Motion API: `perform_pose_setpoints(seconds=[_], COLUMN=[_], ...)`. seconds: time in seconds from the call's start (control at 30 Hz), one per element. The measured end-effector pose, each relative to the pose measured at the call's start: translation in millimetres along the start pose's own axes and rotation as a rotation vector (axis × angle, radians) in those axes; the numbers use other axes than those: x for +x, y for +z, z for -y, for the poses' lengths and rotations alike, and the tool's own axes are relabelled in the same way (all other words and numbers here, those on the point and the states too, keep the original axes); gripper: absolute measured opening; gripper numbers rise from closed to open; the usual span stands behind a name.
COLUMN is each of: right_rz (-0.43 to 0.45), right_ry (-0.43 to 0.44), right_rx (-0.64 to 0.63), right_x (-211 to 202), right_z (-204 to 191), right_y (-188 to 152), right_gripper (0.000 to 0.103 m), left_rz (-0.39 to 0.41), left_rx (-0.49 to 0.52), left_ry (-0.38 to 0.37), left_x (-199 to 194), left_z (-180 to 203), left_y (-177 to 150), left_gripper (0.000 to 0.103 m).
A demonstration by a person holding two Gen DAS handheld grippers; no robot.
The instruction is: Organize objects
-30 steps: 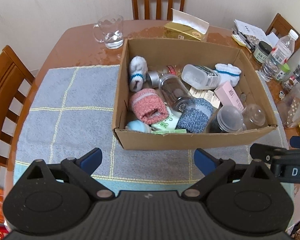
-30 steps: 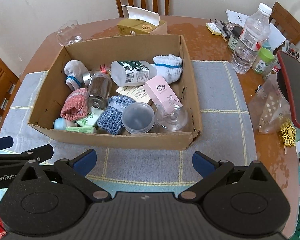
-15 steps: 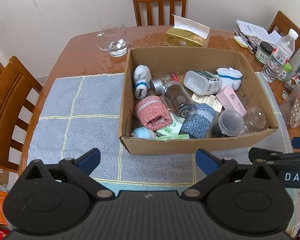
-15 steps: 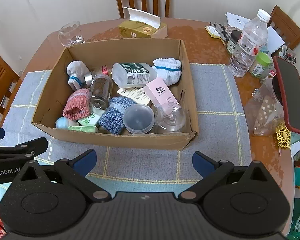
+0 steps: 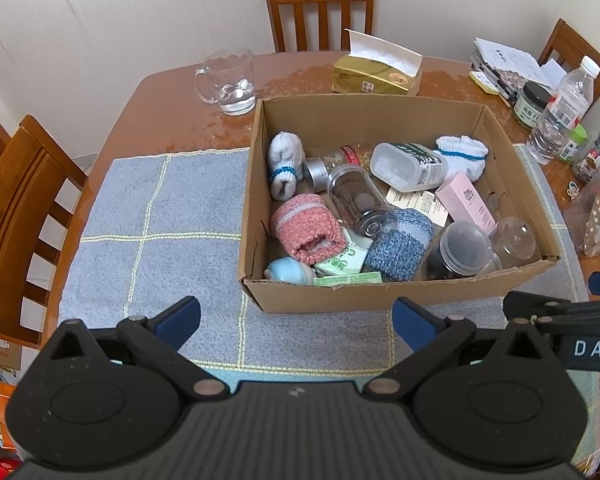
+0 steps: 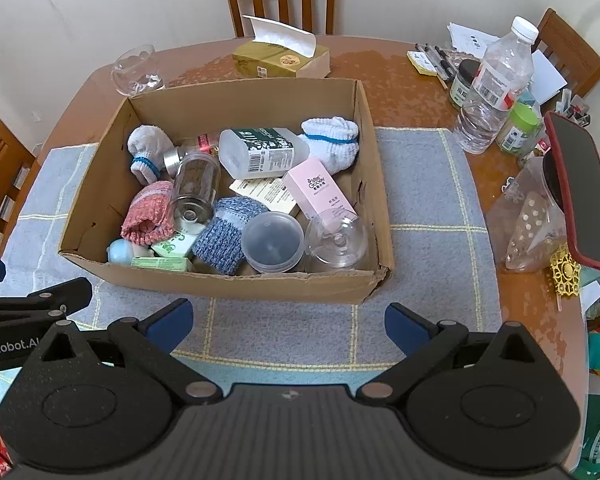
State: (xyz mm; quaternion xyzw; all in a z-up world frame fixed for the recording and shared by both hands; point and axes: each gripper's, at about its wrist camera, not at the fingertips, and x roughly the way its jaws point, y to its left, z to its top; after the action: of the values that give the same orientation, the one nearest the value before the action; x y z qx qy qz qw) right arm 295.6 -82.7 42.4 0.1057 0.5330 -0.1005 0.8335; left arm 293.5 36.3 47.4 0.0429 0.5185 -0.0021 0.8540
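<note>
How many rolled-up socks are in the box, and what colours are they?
White with a blue band: 2, one at the far left and one at the far right of the cardboard box.
Pink: 1.
Blue: 1.
Total: 4 rolled socks.

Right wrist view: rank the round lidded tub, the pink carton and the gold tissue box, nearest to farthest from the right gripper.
From the right gripper:
1. Round lidded tub, front of the cardboard box.
2. Pink carton, mid-box, right.
3. Gold tissue box, behind the box.
</note>
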Motion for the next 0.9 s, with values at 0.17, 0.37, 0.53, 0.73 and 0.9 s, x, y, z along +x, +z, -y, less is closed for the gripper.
perform_pose_setpoints(seconds=[0.17, 0.37, 0.53, 0.73, 0.9], right_rz=[0.008, 0.018, 0.020, 0.020, 0.023], right_ry=[-0.010, -0.025, -0.032, -0.028, -0.026], right_rx=[0.007, 0.018, 0.027, 0.029, 0.027], right_x=[-0.9, -1.9, -1.5, -2.2, -3.3], right_z=[1.0, 1.8, 4.2, 3.9, 2.7], right_y=[1.2, 2.4, 2.2, 1.3, 0.7], right_gripper=[0.103, 0.103, 0.103, 0.103, 0.103], left_rz=[0.005, 0.016, 0.020, 0.019, 0.023], left_rx=[0.010, 0.013, 0.017, 0.022, 0.019], left_ry=[0.008, 0.020, 0.026, 0.020, 0.020], left_x=[-1.4, -3.2, -4.2, -4.5, -6.1], left_z=[1.6, 2.8, 4.5, 8.4, 9.7], left_y=[0.9, 2.9, 3.9, 3.2, 3.2], left_gripper=[0.102, 0.102, 0.102, 0.102, 0.102])
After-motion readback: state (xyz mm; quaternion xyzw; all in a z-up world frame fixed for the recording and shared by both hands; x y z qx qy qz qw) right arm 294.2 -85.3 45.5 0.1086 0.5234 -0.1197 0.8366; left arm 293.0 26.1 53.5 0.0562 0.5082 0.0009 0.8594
